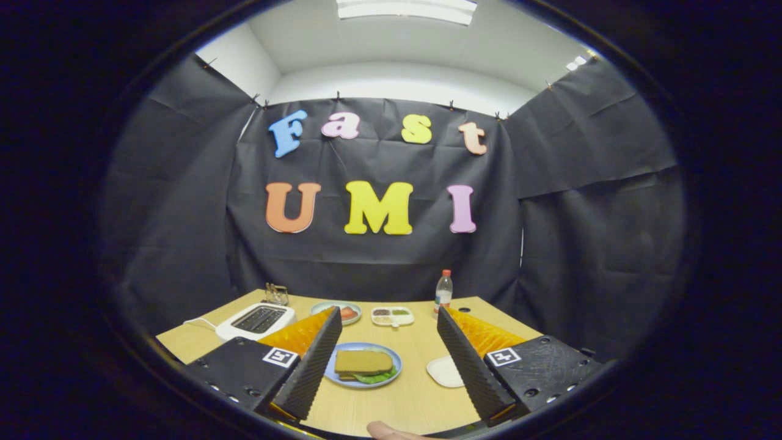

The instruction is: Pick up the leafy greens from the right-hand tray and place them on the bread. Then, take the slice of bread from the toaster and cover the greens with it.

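Gripper (386,342) wide open, holding nothing, raised above light wooden surface (403,397). Between fingers, on round blue plate (391,370): brown bread slice (363,362) lying over leafy greens (374,378), green edge showing under slice. White toaster (255,321) left of plate, farther back. Small white tray (445,371) right of plate. Clear bottle with red cap (443,290) far behind plate.

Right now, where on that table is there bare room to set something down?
The open gripper holds nothing. Bare tabletop lies between its fingers, nearer than the blue plate with the sandwich. It is crowded beyond, around the toaster, a food bowl, a divided tray and a bottle.
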The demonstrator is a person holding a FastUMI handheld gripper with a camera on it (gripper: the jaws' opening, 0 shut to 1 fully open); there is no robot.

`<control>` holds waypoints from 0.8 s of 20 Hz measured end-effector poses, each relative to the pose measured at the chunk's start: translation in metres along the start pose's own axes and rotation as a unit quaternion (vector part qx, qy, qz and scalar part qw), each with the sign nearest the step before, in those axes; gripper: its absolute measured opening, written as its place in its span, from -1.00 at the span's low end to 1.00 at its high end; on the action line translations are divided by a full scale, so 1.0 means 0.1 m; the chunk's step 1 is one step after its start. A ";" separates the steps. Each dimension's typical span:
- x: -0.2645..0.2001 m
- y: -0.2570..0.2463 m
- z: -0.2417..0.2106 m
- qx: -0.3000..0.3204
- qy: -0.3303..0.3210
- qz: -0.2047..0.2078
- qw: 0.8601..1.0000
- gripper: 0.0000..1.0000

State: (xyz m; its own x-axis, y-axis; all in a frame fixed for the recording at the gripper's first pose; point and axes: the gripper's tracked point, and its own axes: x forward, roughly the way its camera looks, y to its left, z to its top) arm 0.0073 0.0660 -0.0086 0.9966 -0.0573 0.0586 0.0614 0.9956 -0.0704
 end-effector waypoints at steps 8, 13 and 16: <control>-0.28 0.08 0.24 0.007 -0.014 0.031 0.999 0.89; -0.23 0.04 0.22 0.018 -0.001 0.029 0.999 0.89; -0.21 0.06 0.22 0.021 0.001 0.035 0.999 0.89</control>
State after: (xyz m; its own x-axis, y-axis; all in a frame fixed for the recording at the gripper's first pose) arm -0.0144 0.0744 0.0120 0.9985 0.0132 0.0540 -0.0114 0.9994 -0.0323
